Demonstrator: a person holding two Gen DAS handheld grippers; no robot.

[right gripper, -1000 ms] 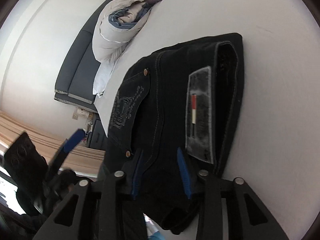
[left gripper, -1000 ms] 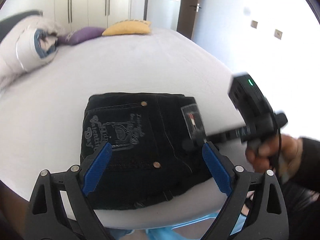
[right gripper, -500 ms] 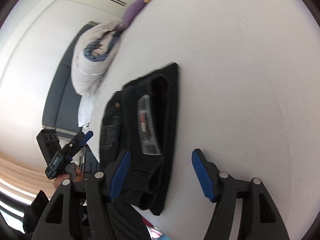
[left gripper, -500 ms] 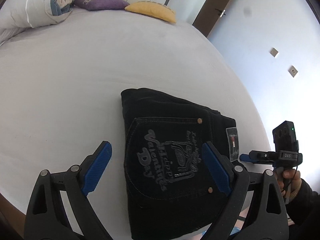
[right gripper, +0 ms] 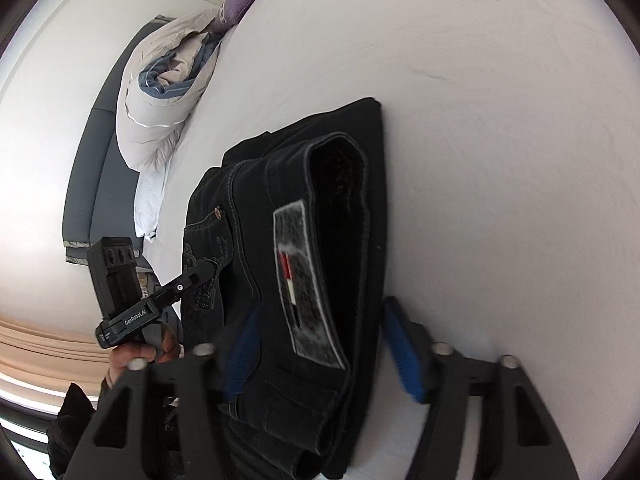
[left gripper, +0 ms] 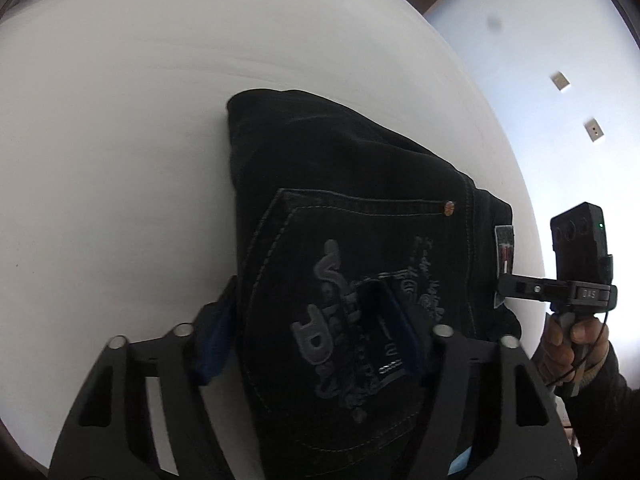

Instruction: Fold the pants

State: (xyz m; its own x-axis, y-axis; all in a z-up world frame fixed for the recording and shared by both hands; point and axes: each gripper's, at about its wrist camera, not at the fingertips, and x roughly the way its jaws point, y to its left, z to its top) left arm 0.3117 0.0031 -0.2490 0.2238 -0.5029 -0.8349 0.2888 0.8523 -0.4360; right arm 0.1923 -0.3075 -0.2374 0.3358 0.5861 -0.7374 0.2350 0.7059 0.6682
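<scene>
Left wrist view: the folded black pants (left gripper: 360, 248) lie on the white bed (left gripper: 120, 140), filling the frame from centre down to 6 o'clock, back pocket with grey embroidery facing up. The left gripper (left gripper: 308, 332) straddles the left edge of the bundle: one blue finger sits on the sheet at 7 o'clock beside the fold, the other presses on top of the pocket near 5 o'clock, so its jaws are partly closed around the denim edge. At 3 o'clock the right gripper (left gripper: 502, 286) reaches the waistband by the brand patch (left gripper: 505, 248); whether its fingers are apart there I cannot tell.

Right wrist view: the pants (right gripper: 320, 240) run from centre to 6 o'clock, waistband opening and patch (right gripper: 304, 280) turned toward the camera. The right gripper (right gripper: 320, 350) has its blue fingers spread, one either side of the waistband stack, not visibly pinching. At 8 o'clock the left gripper (right gripper: 208, 270) touches the pocket side. A rolled duvet (right gripper: 160, 100) lies at 10 o'clock, a purple pillow (right gripper: 244, 4) at 11.
</scene>
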